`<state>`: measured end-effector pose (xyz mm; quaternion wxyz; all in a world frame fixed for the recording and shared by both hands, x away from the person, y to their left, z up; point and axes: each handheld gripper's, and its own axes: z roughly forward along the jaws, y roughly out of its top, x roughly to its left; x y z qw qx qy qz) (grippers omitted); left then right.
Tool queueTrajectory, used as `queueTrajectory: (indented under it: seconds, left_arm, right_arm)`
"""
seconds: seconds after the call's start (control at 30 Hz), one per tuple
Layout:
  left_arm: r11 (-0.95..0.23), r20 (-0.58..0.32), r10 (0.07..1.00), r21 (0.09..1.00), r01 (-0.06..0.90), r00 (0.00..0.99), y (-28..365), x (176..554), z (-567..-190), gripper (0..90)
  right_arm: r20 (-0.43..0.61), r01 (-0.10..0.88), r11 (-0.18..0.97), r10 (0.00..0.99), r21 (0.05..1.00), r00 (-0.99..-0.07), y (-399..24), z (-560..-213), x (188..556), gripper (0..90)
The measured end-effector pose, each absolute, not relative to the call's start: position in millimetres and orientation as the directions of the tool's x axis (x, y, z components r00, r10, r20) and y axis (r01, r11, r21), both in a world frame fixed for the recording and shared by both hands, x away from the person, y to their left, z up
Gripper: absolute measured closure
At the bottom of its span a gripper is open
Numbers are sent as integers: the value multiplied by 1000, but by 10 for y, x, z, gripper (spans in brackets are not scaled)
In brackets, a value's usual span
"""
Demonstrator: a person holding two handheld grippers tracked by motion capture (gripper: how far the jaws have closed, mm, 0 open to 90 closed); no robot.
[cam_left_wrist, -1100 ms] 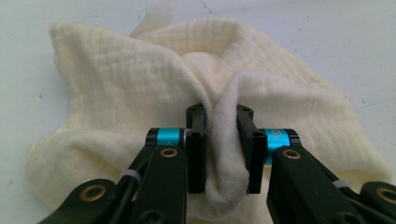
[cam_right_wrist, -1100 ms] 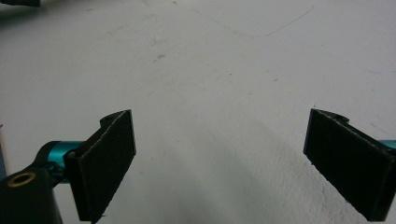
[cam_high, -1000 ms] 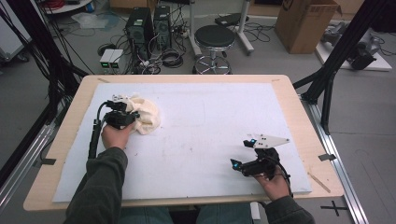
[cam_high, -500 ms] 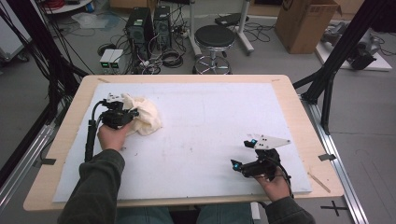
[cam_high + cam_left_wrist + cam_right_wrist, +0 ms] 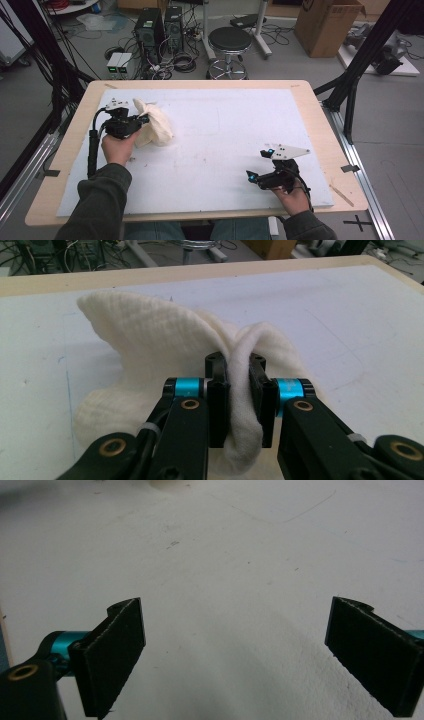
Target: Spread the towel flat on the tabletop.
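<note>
No readable text, labels, brands or numbers anywhere. Cardboard box (image 5: 327, 25) on the floor had a dark round mark on its side, too blurred to read. A black cross mark (image 5: 357, 221) sat on the floor by the table's near right corner. The white table sheet (image 5: 225, 135) carried only faint pen lines, no lettering.
</note>
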<state>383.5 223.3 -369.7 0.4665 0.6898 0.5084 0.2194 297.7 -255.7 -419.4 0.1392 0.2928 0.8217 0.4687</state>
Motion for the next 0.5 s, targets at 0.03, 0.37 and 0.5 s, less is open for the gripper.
queueTrajectory:
  seconds: [0.03,0.37,0.5]
  left_arm:
    - [-55,-168,900,872,487,402,2204,3797,-3665,813]
    - [-75,-178,863,880,469,473,2010,3632,-3538,813]
    - [-89,-177,847,883,462,501,1893,3579,-3492,813]
  right_arm:
    - [47,352,389,612,852,-789,-2549,-4192,2973,85]
    - [39,344,389,612,855,-790,-2542,-4183,2970,85]
    - [39,344,389,612,855,-790,-2544,-4182,2970,85]
